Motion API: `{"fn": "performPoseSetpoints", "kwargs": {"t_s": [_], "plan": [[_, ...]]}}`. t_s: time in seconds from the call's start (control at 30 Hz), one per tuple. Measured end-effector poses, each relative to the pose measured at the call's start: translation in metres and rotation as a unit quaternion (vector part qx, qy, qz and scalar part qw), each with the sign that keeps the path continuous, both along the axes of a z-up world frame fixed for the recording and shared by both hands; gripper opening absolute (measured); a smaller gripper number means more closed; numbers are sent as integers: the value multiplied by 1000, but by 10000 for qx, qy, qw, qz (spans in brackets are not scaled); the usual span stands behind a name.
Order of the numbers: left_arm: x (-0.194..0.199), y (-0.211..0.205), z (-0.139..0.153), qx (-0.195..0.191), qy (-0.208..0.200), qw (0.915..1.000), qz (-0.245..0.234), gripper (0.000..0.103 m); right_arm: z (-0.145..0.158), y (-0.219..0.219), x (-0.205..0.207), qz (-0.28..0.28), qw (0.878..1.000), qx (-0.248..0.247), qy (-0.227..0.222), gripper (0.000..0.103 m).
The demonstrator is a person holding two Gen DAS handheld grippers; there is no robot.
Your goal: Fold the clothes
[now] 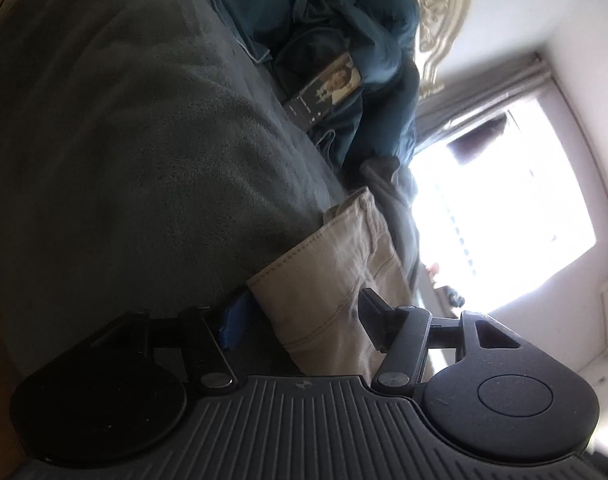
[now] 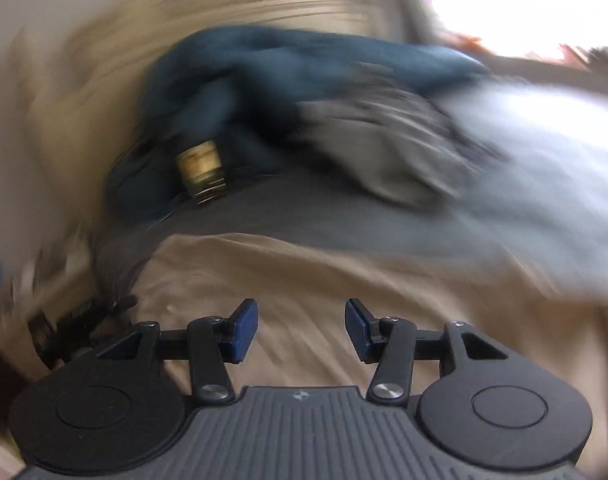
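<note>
Between your left gripper's [image 1: 304, 320] spread jaws lies the folded edge of the beige trousers [image 1: 336, 280]; the cloth fills the gap, but you cannot tell from the left wrist view whether either pad presses on it. The blue pad [image 1: 233, 322] on one side sits just beside the hem, and the dark finger [image 1: 374, 314] on the other side rests over the fabric. The trousers lie on a grey blanket [image 1: 123, 140] that covers the bed.

Beyond the trousers, a crumpled teal duvet [image 1: 344, 40] is heaped up, with a small card or packet bearing a printed picture [image 1: 328, 88] lying against it. A grey garment [image 1: 384, 176] sits between the duvet and the far end of the trousers. Behind all that you have a pale ornate headboard [image 1: 440, 4] and a bright window [image 1: 504, 200].

Your right gripper [image 2: 301, 328] has its jaws spread with nothing between them, and it hangs above the beige cloth [image 2: 344, 272]. The right wrist view is heavily blurred. In it the teal heap [image 2: 263, 72] and a grey garment [image 2: 384, 152] lie past the trousers, well apart from the fingers, and a yellowish object [image 2: 201, 170] shows at the foot of the heap; what it is you cannot tell. Nothing stands between the right fingers and the cloth below them.
</note>
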State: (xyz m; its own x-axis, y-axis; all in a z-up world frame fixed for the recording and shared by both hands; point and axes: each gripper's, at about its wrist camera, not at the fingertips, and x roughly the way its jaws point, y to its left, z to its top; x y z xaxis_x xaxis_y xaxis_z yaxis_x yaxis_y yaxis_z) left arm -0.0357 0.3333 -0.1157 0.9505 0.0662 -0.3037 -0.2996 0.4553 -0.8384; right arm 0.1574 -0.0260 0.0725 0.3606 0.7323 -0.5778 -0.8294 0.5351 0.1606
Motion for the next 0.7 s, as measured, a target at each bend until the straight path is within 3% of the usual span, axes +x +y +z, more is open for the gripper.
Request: {"fn": "performPoseSetpoints", "kwargs": {"t_s": [0.13,0.27,0.43,0.5,0.7], "plan": [[1,0,-1,177,81,9997,-111,58,-28,133,20,1197,9885,-571,-731,50],[-1,-3,-1,347,126,9991,-194,57,-63,220,30,1841,9716,-940,-1154,50],[-3,-7,-1,502,146,9983,-245,57,-93,248,42,2150,9619,-1314,-1059,47],[-4,-8,1,591,154,9977,-285,57,-94,246,44,2182,9630,-1311,-887,10],[0,-7,12,732,177,9965,-363,58,-77,238,20,1891,9626,-1155,-1556,4]]}}
